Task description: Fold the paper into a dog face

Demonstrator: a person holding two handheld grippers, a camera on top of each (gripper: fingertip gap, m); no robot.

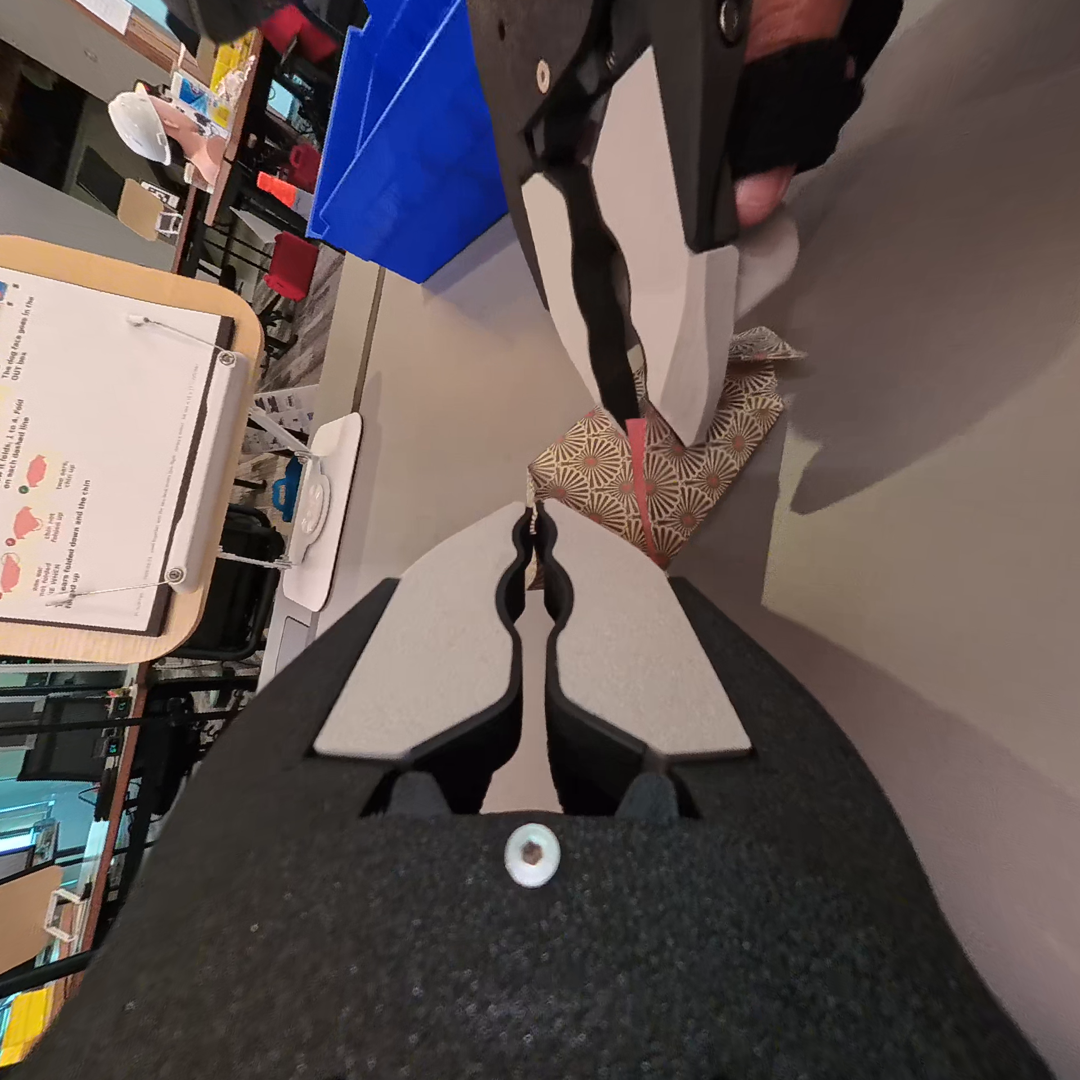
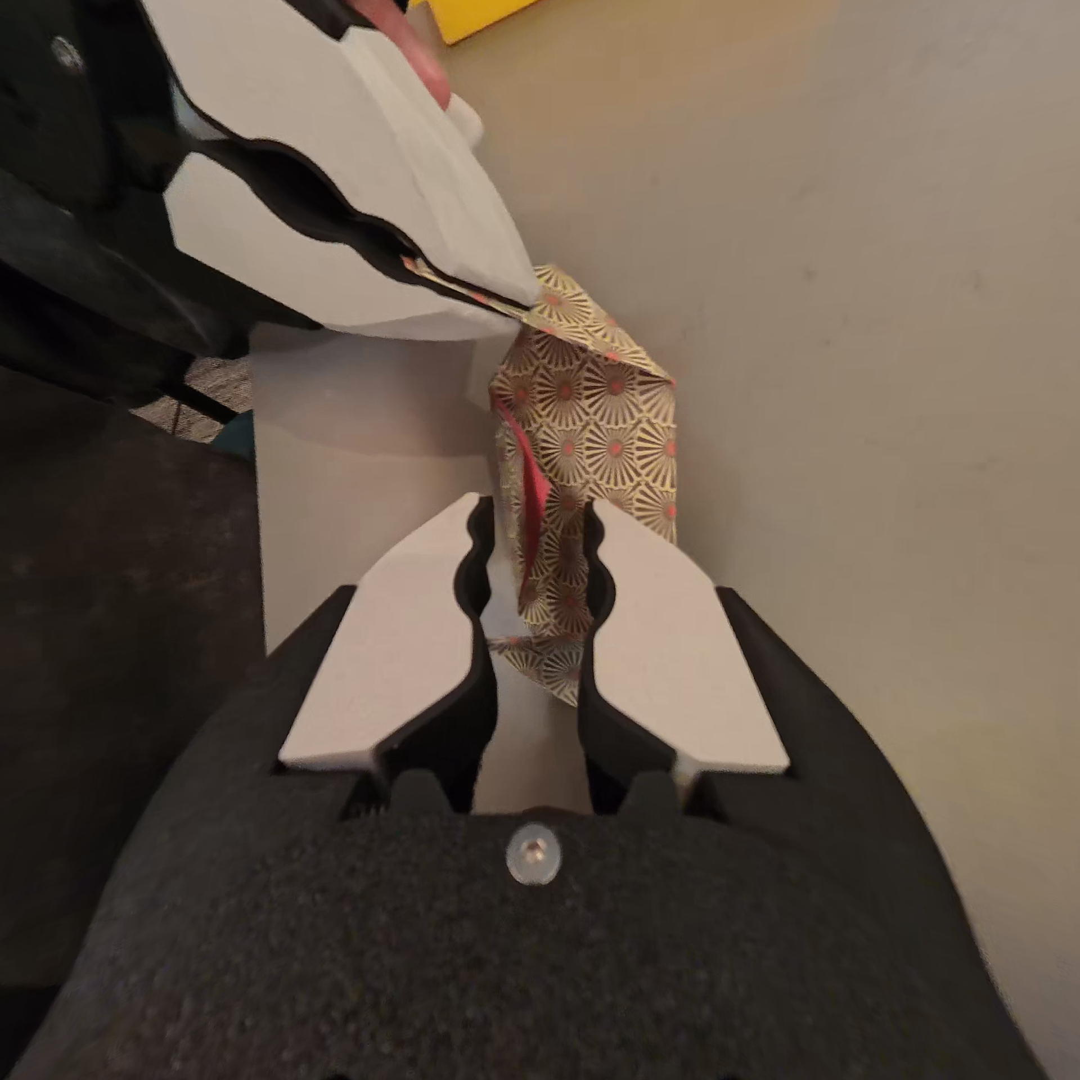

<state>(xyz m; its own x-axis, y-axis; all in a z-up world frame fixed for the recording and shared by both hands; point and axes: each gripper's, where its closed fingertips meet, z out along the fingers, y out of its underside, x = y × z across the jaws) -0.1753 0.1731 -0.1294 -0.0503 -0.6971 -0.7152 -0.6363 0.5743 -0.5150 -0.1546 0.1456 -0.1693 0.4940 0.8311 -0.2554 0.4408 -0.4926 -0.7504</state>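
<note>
The paper point(image 1: 672, 485), gold with a dark fan pattern and a red inner side, is partly folded and held up off the grey table point(image 1: 456, 409). My left gripper point(image 1: 533, 514) is shut on one corner of it; in the right wrist view it point(image 2: 520, 304) reaches in from the upper left. My right gripper point(image 2: 533, 505) is open, with the paper point(image 2: 596, 421) hanging between its fingers. In the left wrist view it point(image 1: 648, 426) comes down from above onto the paper's red edge.
A blue bin point(image 1: 403, 152) stands at the far side of the table. An instruction sheet on a wooden board point(image 1: 105, 456) sits on a white stand point(image 1: 327, 508) at the left. A yellow object point(image 2: 467, 17) lies at the top. A gloved hand point(image 1: 777, 117) holds the right gripper. One gripper's finger ends stand about 6 cm off the other's. The yellow object point(image 2: 467, 17) is about 35 cm from both grippers' fingertips.
</note>
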